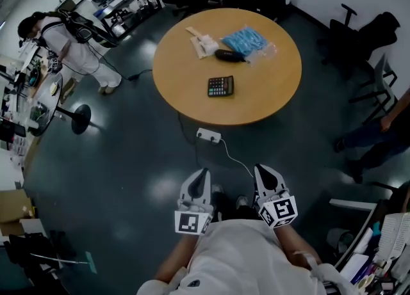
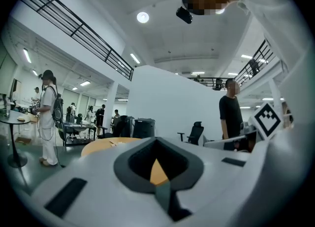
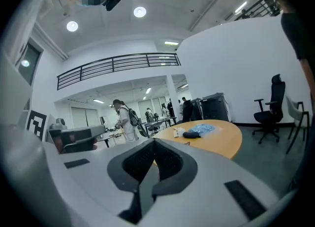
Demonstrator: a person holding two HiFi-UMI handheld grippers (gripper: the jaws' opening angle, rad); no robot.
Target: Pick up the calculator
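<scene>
The black calculator (image 1: 220,86) lies flat on the round wooden table (image 1: 269,95), toward its near side. Both grippers hang low in front of the person's body, well short of the table and over the dark floor. In the head view my left gripper (image 1: 202,175) and my right gripper (image 1: 260,171) point toward the table, side by side. In both gripper views the jaws meet with nothing between them, on my left gripper (image 2: 158,181) and my right gripper (image 3: 147,176). The table top (image 3: 216,140) shows ahead in the right gripper view; I cannot make out the calculator there.
Farther back on the table lie a blue plastic bag (image 1: 246,41), a black pouch (image 1: 229,55) and a white packet (image 1: 204,44). A white power strip (image 1: 209,135) with its cable lies on the floor before the table. Office chairs (image 1: 365,38) stand right; a person (image 1: 70,47) stands left.
</scene>
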